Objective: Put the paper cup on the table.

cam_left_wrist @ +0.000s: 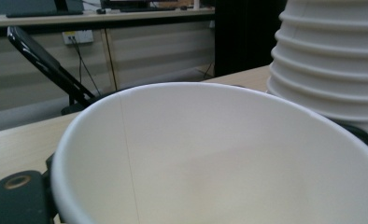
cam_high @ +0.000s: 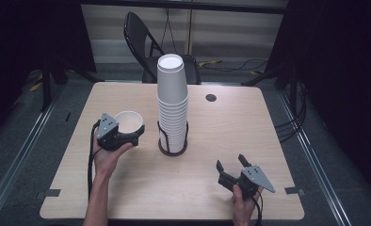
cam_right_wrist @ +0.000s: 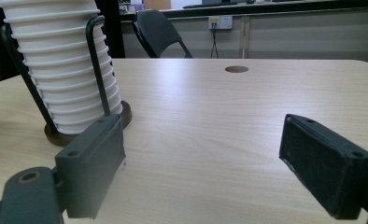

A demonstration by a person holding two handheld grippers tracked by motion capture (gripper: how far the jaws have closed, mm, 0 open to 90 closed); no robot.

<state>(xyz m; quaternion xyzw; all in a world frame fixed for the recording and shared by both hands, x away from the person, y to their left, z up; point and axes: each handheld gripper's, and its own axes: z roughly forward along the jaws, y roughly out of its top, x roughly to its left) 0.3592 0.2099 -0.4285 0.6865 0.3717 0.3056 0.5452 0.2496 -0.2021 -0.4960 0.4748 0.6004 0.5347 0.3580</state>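
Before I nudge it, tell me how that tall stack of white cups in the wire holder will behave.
The stack of cups rises well above its wire holder, so a push near the top would probably tip or bend it. Paper cups look light, so it likely slides easily on the smooth table. The thin walls would probably crush under a hard squeeze.

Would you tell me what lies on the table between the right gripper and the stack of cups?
Nothing: in the right gripper view, bare wood runs from the open right gripper to the stack of cups in its wire holder.
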